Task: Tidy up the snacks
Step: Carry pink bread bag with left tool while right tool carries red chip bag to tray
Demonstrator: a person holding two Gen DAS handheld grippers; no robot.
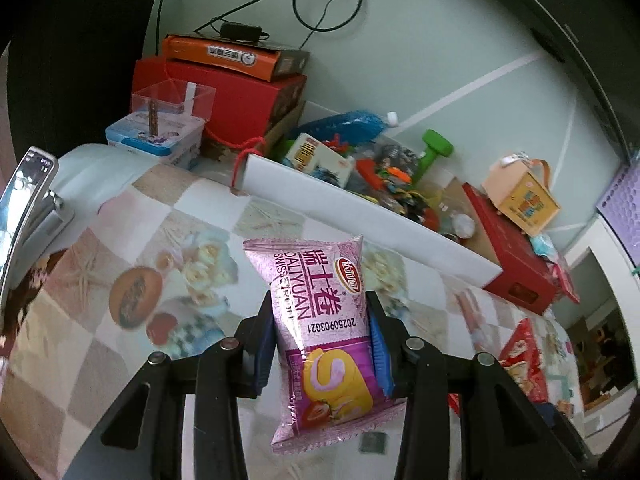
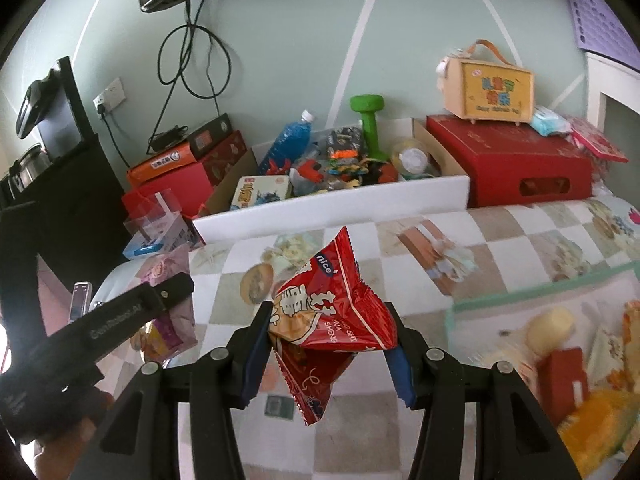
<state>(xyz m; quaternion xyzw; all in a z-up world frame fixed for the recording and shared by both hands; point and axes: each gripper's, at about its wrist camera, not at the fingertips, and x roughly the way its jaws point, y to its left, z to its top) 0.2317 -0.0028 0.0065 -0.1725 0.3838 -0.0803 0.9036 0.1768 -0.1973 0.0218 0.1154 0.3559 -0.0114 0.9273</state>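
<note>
The left gripper [image 1: 322, 332] was clamped on a pink Swiss-roll packet [image 1: 320, 332], held above the checked desk [image 1: 120, 240]. The right gripper [image 2: 328, 332] gripped a red peanut packet [image 2: 328, 316], raised above the same desk, before the white box [image 2: 332, 208]

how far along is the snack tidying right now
Nothing looks put away yet. In hand: the left tongs are shut on a pink swiss roll packet, and the right tongs are shut on a red peanut packet, both lifted off the checked tablecloth. Left to do: place both packets, then more snacks at the right edge.
</note>
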